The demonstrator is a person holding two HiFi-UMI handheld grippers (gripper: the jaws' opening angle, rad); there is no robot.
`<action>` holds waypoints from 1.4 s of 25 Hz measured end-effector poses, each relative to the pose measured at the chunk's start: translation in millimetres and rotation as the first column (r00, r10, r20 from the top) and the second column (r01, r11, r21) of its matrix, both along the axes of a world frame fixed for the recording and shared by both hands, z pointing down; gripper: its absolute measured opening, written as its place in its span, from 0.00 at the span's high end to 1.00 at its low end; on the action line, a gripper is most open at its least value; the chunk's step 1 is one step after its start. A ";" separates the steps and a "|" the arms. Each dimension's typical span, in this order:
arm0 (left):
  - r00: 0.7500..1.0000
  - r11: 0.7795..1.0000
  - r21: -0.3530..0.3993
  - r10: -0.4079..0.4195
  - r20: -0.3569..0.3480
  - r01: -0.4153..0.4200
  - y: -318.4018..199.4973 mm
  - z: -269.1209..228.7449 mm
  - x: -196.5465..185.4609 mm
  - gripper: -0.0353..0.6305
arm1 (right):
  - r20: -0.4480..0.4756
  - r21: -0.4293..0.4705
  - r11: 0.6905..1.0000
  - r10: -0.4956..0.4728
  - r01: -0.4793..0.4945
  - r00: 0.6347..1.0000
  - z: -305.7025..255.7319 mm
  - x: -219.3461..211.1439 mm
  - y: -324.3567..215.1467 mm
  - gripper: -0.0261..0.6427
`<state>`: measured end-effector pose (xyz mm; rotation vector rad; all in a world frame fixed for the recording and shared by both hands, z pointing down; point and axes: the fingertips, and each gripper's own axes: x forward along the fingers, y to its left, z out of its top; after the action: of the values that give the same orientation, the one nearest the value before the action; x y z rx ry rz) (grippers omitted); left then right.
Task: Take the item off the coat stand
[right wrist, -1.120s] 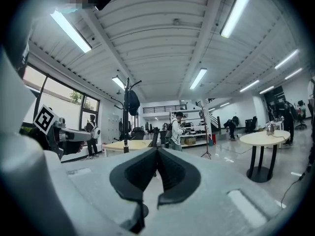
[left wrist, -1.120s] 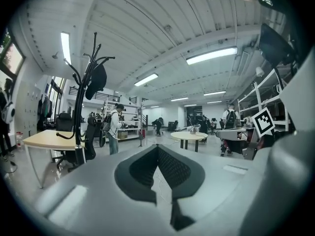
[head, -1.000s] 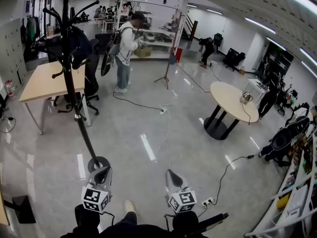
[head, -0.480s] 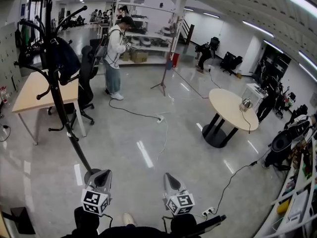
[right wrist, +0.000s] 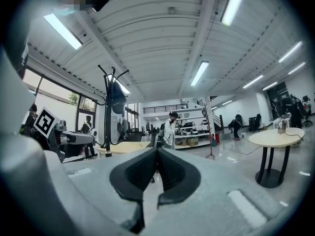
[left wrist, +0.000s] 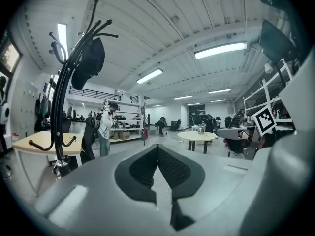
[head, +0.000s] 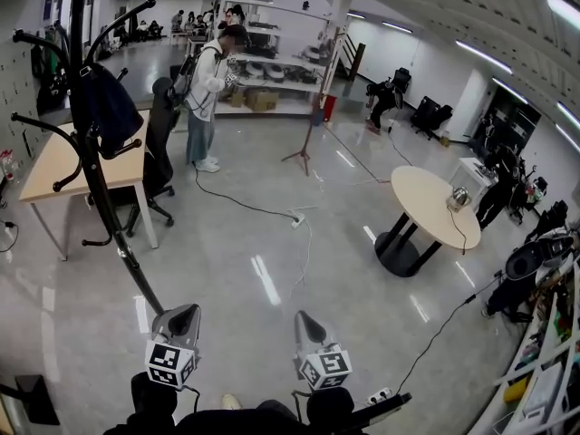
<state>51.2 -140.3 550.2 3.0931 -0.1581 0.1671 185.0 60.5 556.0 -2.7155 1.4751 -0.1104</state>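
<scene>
A black coat stand (head: 100, 198) rises at the left of the head view, and its round base is hidden behind my left gripper. A dark bag-like item (head: 104, 107) hangs from one of its upper hooks. My left gripper (head: 181, 312) is low in the head view, just in front of the stand's foot, shut and empty. To its right my right gripper (head: 304, 318) is shut with nothing in it. In the left gripper view the stand (left wrist: 61, 112) and hanging item (left wrist: 88, 60) are up left of the jaws (left wrist: 157, 147). The right gripper view shows the stand (right wrist: 107, 117) farther off, left of the jaws (right wrist: 157, 150).
A wooden table (head: 54, 166) and a black office chair (head: 159, 143) stand behind the coat stand. A person (head: 207, 89) stands farther back. A round table (head: 435, 207) is at the right, shelves (head: 544, 370) along the right edge. Cables (head: 263, 211) and a power strip (head: 379, 395) lie on the floor.
Both grippers have moved forward over the floor together. The coat stand now stands nearer and farther left in the head view. Both stay shut.
</scene>
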 end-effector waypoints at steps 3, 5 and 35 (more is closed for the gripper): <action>1.000 1.000 -0.003 -0.011 0.010 0.011 -6.0 1.6 6.7 0.94 | 0.005 -0.002 1.000 -0.014 0.014 1.000 0.4 7.7 -8.4 0.96; 1.000 1.000 -0.005 -0.019 0.013 0.019 -8.8 2.8 12.2 0.94 | 0.006 -0.004 1.000 -0.019 0.020 1.000 1.9 14.2 -10.7 0.96; 0.904 0.904 0.017 -0.428 -0.006 0.428 -120.6 -14.8 64.5 0.94 | -0.006 0.003 0.905 -0.424 0.424 0.905 -7.4 141.4 -193.1 0.96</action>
<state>115.6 -260.9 535.4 2.9786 -0.8331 0.1450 326.4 -132.6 548.6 -2.3411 2.0401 -0.1150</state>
